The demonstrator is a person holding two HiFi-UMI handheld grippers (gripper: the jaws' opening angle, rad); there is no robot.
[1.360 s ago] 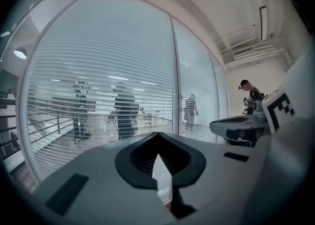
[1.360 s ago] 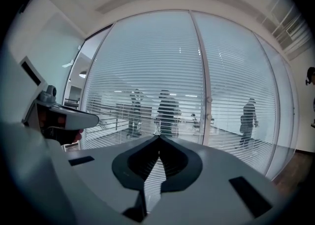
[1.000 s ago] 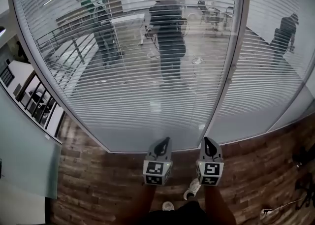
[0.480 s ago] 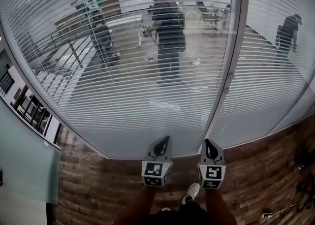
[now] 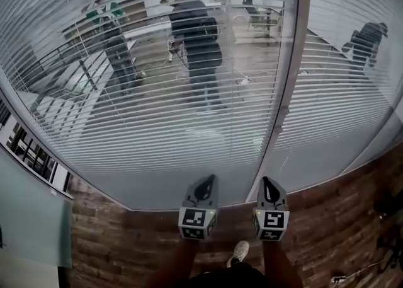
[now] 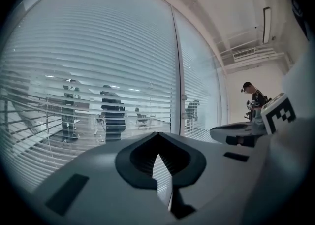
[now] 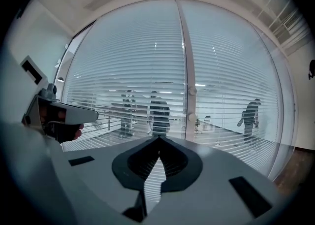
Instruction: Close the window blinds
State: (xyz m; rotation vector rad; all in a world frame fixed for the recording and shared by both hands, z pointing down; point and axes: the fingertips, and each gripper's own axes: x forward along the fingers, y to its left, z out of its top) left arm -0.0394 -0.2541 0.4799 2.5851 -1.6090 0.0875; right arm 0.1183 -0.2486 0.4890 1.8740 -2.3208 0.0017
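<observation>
Two pale grey handheld shells, left gripper (image 5: 208, 184) and right gripper (image 5: 267, 183), tapered tips, black ribbed jaw linings; black rectangular insets on top; white marker cube (image 5: 194, 224) with black squares behind each; white shoe (image 5: 238, 253), dark clothing (image 5: 220, 278) below

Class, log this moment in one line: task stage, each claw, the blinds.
stage: pre-contact | left claw: shut, empty | right claw: shut, empty | blinds: lowered, not yet closed, people visible behind

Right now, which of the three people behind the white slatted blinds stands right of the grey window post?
The dark figure at far right, alone past the grey window post; the capped person and the green-topped person stand left of it.
</observation>
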